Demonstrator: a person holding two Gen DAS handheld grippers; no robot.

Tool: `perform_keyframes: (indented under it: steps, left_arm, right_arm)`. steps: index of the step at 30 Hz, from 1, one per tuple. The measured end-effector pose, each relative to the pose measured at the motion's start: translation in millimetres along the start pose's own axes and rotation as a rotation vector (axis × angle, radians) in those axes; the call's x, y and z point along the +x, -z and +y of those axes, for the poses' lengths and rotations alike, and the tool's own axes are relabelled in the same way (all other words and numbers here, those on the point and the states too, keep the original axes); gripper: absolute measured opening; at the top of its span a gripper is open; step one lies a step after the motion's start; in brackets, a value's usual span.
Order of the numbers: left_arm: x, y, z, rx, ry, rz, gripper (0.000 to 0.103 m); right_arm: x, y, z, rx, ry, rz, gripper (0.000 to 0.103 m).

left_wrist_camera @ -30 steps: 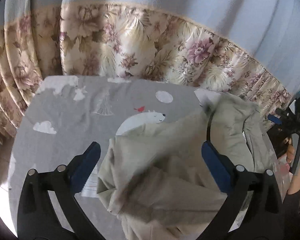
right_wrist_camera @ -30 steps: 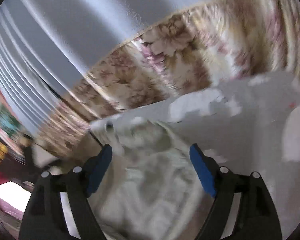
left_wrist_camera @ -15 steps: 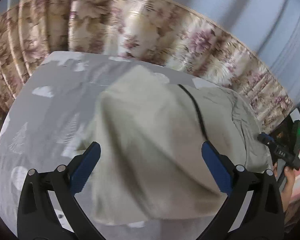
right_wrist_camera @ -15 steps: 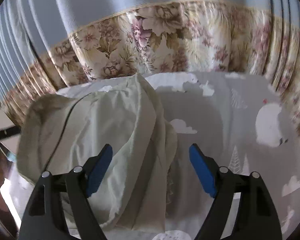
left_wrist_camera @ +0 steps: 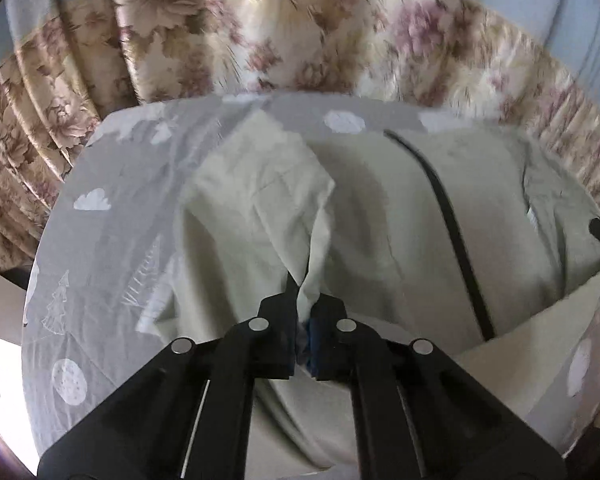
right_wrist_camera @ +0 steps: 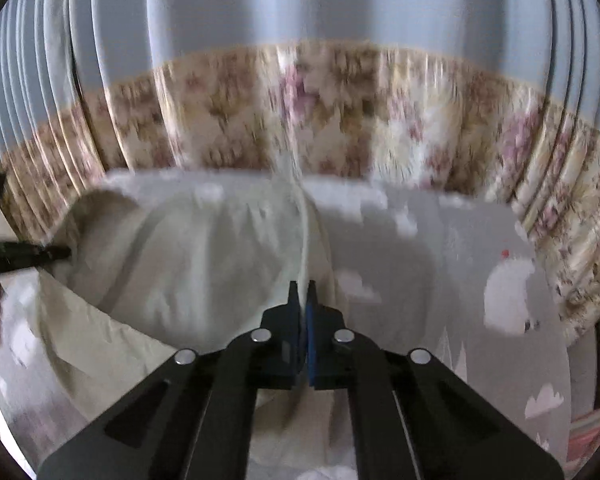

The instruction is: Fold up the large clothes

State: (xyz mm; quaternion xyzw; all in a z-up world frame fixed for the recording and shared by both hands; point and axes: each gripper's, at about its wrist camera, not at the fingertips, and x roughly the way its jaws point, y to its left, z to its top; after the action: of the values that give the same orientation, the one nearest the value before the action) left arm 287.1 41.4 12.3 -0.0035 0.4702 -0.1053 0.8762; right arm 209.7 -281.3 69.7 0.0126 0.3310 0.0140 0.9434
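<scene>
The left gripper (left_wrist_camera: 304,300) is clamped on a pinched ridge of the pale garment (left_wrist_camera: 380,220), which spreads across mid-frame over the grey bedsheet (left_wrist_camera: 112,240). The right gripper (right_wrist_camera: 303,292) likewise grips a fold rising centre-frame.

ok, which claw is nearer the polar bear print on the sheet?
Right. Right claw, shut on the pale garment, sits beside the polar bear print; left claw is across the garment, much farther off.
</scene>
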Motion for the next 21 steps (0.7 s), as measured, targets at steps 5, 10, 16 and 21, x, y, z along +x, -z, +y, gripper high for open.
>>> perform_keyframes:
  steps: [5,10,16,21]
  left_arm:
    - [-34,-41,29,-0.069,0.052,-0.095,0.002]
    - [-10,-104,61,-0.141,0.025,-0.09,0.004]
    - [107,-106,70,-0.143,-0.036,0.147,0.005]
    - [110,-95,88,-0.176,0.013,0.192,0.041]
  right_arm:
    - [5,-78,32,-0.074,0.024,-0.111,0.002]
    - [78,-144,42,-0.096,0.101,-0.037,0.002]
    - [210,-125,18,-0.027,0.122,0.284,0.004]
    - [191,-110,-32,0.221,-0.102,0.275,0.063]
